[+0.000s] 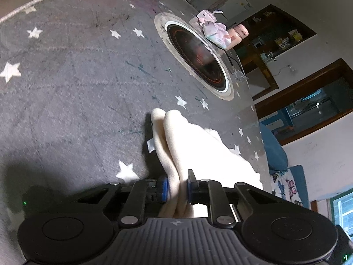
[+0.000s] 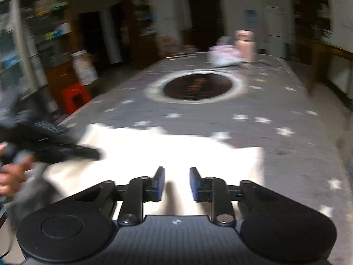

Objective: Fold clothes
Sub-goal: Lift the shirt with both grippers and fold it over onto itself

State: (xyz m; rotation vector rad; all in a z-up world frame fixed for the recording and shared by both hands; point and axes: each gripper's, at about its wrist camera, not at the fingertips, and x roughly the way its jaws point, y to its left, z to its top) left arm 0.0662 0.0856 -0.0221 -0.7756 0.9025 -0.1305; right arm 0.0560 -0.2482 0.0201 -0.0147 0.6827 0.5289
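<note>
Left gripper (image 1: 178,188) pinching a doubled fold of cream cloth (image 1: 176,141), pads pressed on both layers, fold standing up off the grey star-print table (image 1: 66,77). Rest of cloth spread flat on the near part of the table. Right gripper (image 2: 177,184) parted, nothing between pads, hanging over the flat cloth (image 2: 167,152); view heavily blurred, so contact with fabric can't be told.

Risks, judged:
- Thick soft bunch gripped near its edge only; could slip out on a pull, dropping the fold crooked.
- Only one end held; free side likely to drag and wrinkle on the fuzzy table cover unless right gripper takes a corner first.
- Right gripper closing over mid-cloth may pinch one layer or several, skewing the fold.
- Dark round inset (image 1: 198,55) and pink items (image 1: 217,33) well apart from cloth; snag only on a long sweep.
</note>
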